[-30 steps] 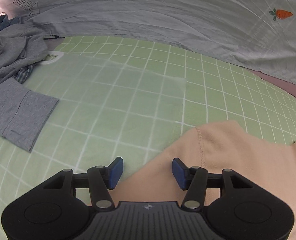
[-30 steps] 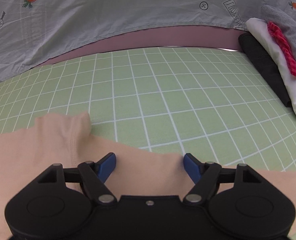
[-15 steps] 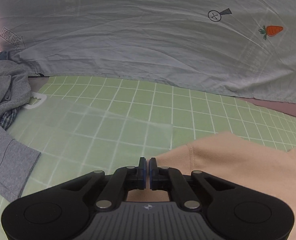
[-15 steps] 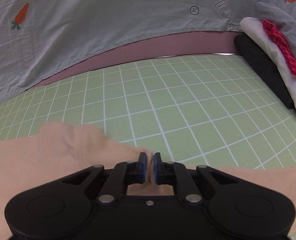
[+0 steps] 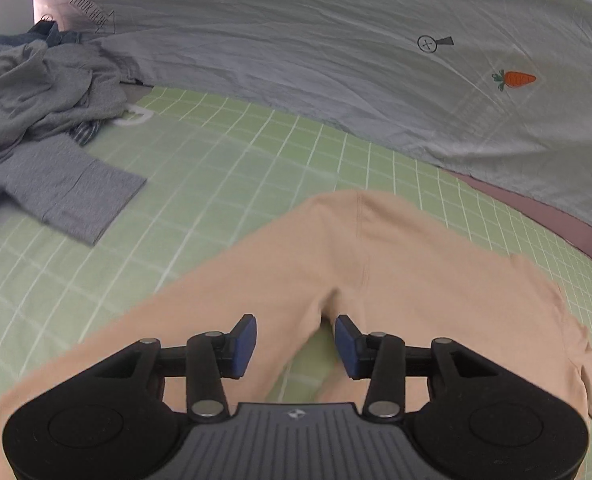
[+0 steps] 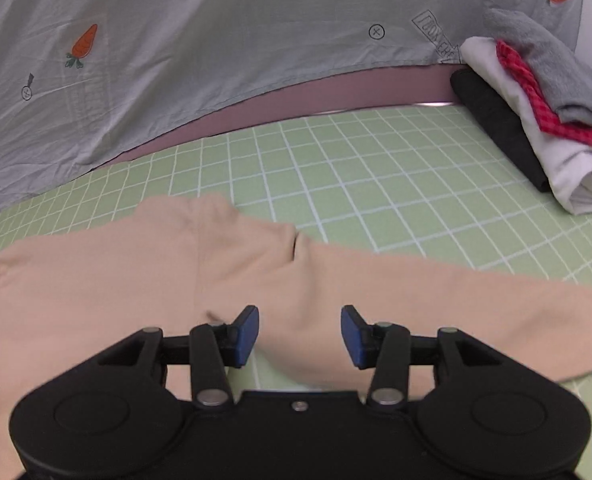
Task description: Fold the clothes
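Blue pads: left claw (image 5: 295, 340) and right claw (image 6: 300, 334) both stand wide apart, holding nothing.
Peach top (image 5: 376, 256): lies on the green grid mat (image 6: 376, 184), under both claws.
Risk: grabbing one layer could pull it crooked.
Risk: gray clothes (image 5: 48, 128) lie near and could snag.

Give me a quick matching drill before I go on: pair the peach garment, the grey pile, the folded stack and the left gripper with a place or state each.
Things:
1. peach garment
2. grey pile
3. folded stack
4. left gripper

Places or states:
A. far right on the green grid mat, neatly layered
B. open, blue pads apart, nothing between them
C. crumpled at the far left, one sleeve spread on the mat
D. spread across the mat right in front of both grippers

Pairs: 1-D, 2-C, 3-A, 4-B
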A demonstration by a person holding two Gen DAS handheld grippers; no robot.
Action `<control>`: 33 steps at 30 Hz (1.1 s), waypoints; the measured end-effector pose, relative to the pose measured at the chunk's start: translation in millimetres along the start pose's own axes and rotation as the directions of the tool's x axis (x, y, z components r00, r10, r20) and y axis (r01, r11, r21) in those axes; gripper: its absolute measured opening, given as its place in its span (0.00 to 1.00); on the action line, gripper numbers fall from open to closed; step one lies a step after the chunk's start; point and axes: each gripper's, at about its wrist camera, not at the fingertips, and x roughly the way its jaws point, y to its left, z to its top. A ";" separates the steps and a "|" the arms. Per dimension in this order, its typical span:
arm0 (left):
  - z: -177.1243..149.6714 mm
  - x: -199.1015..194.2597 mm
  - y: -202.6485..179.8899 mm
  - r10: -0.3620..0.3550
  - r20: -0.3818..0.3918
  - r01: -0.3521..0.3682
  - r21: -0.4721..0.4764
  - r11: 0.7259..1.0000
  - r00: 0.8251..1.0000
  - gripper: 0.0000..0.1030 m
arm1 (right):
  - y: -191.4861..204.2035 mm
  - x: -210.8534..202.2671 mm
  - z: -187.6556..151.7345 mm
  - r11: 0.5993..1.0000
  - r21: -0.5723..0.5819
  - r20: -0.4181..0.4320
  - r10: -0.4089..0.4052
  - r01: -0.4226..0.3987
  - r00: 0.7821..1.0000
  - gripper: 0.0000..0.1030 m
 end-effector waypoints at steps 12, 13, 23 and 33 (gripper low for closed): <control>-130.4 -61.9 34.7 -0.001 -0.205 -0.006 -0.037 0.999 0.979 0.45 | 2.3 -69.5 -113.4 0.998 0.026 -0.155 0.063 -0.060 0.986 0.45; -135.9 -65.4 34.0 -0.009 -0.209 0.001 -0.034 0.999 0.978 0.44 | 3.7 -73.8 -118.6 0.998 0.024 -0.165 0.069 -0.066 0.984 0.45; -165.2 -81.9 24.8 -0.044 -0.213 0.040 -0.026 0.999 0.976 0.08 | 2.9 -106.0 -151.6 0.994 -0.005 -0.194 0.103 -0.106 0.976 0.43; -167.4 -91.1 35.2 -0.034 -0.238 0.016 -0.076 0.997 0.971 0.13 | -28.6 -130.3 -146.4 0.948 0.198 -0.166 0.282 -0.248 0.945 0.04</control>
